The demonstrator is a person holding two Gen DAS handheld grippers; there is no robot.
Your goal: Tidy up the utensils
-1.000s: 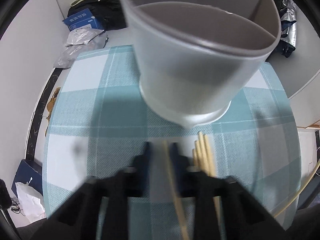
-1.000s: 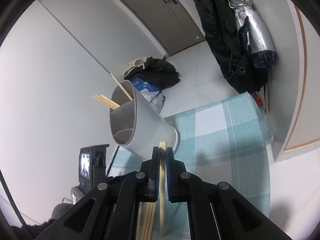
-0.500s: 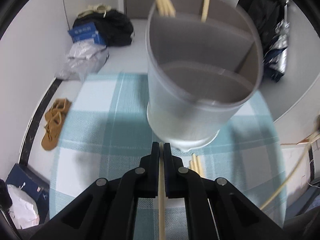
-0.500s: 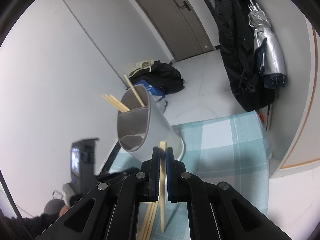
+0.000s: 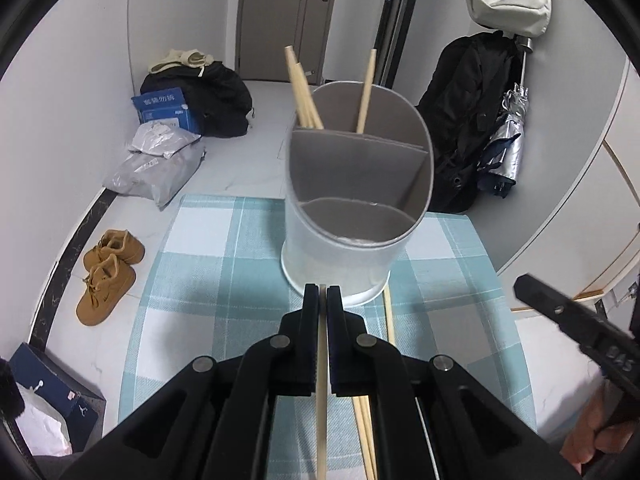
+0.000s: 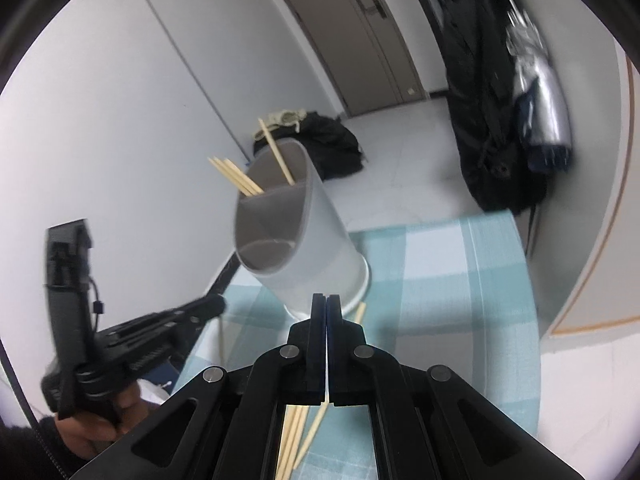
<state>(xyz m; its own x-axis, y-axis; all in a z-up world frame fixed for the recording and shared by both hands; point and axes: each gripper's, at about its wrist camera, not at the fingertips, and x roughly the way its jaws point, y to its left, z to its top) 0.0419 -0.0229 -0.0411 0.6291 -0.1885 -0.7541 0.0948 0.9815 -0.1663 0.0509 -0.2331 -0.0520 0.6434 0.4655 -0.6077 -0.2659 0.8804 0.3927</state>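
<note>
A grey divided utensil holder (image 5: 352, 216) stands on the blue checked tablecloth (image 5: 200, 280), with chopsticks (image 5: 304, 96) in its far compartments. My left gripper (image 5: 322, 294) is shut on one wooden chopstick (image 5: 321, 400), just in front of the holder's base. Loose chopsticks (image 5: 366, 432) lie on the cloth to its right. In the right wrist view the holder (image 6: 296, 236) stands ahead and my right gripper (image 6: 326, 302) is shut; a chopstick (image 6: 316, 428) shows below the jaws, and I cannot tell if it is held. The left gripper (image 6: 208, 306) shows at left.
Brown shoes (image 5: 108, 276), bags (image 5: 156, 164) and a blue box (image 5: 164, 108) lie on the floor beyond the table's left edge. Dark coats and an umbrella (image 5: 500, 148) hang at right. The right gripper's body (image 5: 576, 340) is at the right edge.
My left gripper has pulled back and risen, so the holder looks smaller and farther. In the right wrist view the chopstick tip that stood above the jaws is gone; the jaws look pressed together.
</note>
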